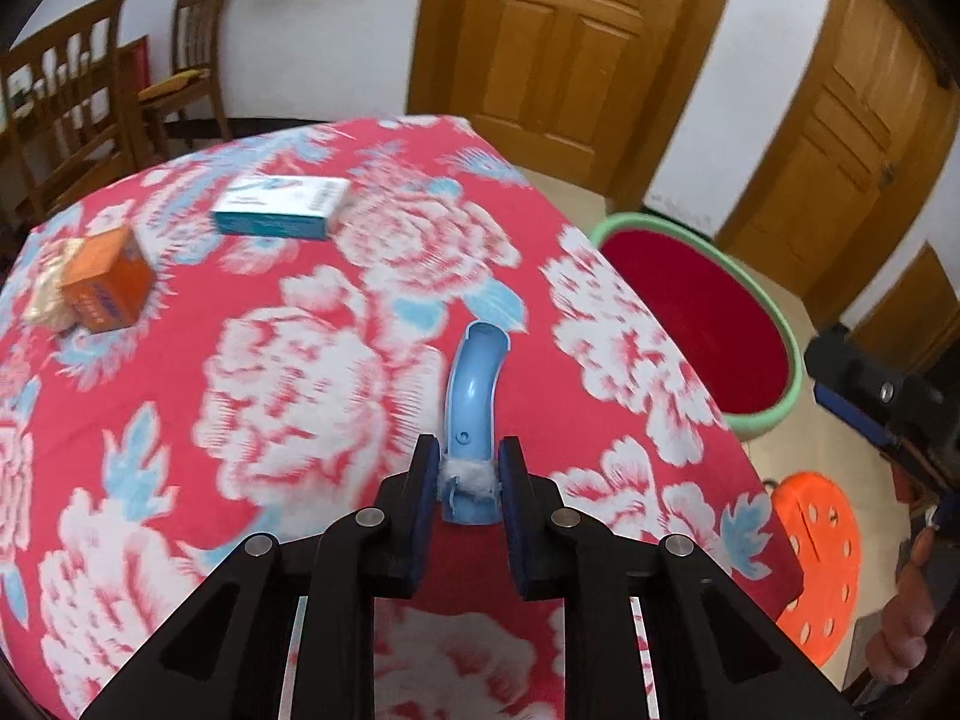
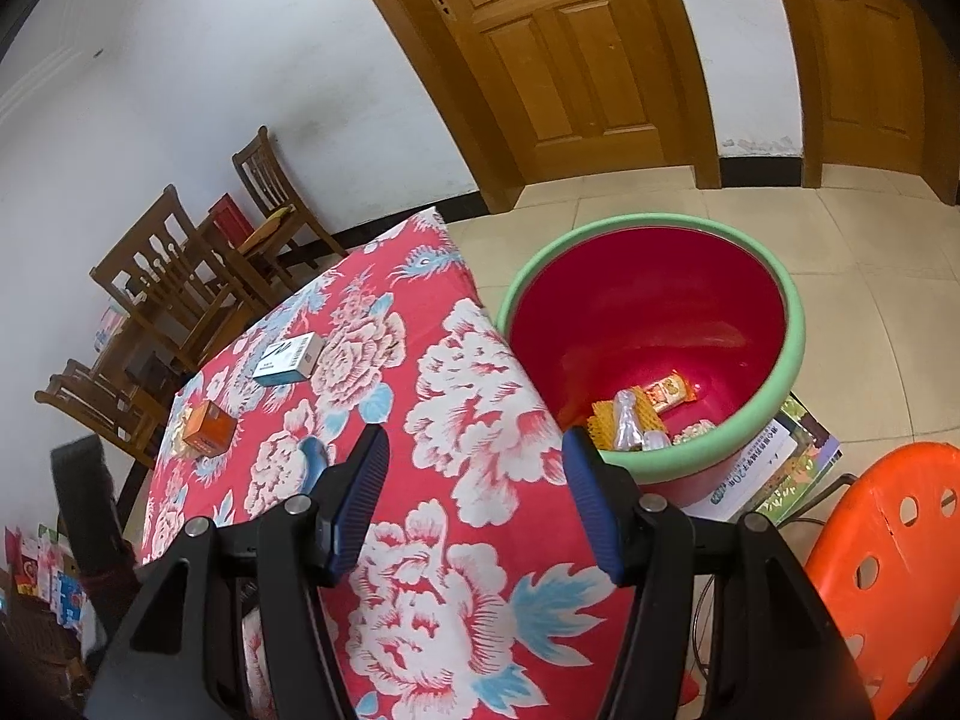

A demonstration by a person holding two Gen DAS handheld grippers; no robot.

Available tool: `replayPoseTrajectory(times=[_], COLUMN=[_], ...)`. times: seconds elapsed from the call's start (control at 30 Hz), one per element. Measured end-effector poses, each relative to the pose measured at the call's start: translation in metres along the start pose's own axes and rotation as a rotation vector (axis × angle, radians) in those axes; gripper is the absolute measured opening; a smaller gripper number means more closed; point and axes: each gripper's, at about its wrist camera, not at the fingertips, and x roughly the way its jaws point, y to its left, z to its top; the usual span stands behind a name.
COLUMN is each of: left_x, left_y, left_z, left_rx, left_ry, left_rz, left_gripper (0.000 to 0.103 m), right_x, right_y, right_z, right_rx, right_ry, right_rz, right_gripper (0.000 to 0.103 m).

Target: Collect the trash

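My left gripper [image 1: 469, 468] is shut on a curved light-blue plastic piece [image 1: 474, 396] with a tuft of white fluff on it, held above the flowered red tablecloth [image 1: 300, 360]. The blue piece also shows in the right wrist view [image 2: 313, 459]. A white and teal box [image 1: 282, 207] and an orange box [image 1: 108, 285] lie on the far side of the table; the white and teal box [image 2: 287, 359] and the orange box [image 2: 207, 429] show in the right wrist view too. My right gripper [image 2: 474, 468] is open and empty above the table's edge, next to a red bin with a green rim [image 2: 660, 324] holding several wrappers.
The red bin [image 1: 708, 312] stands on the floor right of the table. An orange plastic stool [image 2: 888, 570] is beside it, with books [image 2: 780, 468] under the bin. Wooden chairs [image 2: 180, 276] stand behind the table. Wooden doors [image 2: 570, 60] line the back wall.
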Motion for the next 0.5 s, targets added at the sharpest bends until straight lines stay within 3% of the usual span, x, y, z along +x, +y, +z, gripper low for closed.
replayPoseTrajectory(times=[0.27, 0.5], left_x=[-0.035, -0.06], left_y=[0.051, 0.104], left_z=[0.011, 0.016], left_rx=[-0.115, -0.213], left_ry=[-0.089, -0.139], left_rz=[0.05, 0.136], left_gripper=[0.02, 0.02], right_x=[0.011, 0.021], right_y=[0.032, 0.069], right_z=[0.001, 0.005], right_rx=[-0.06, -0.118], right_ry=[0.027, 0.044], right_rz=[0.031, 0.074], right_gripper=[0.062, 0.062])
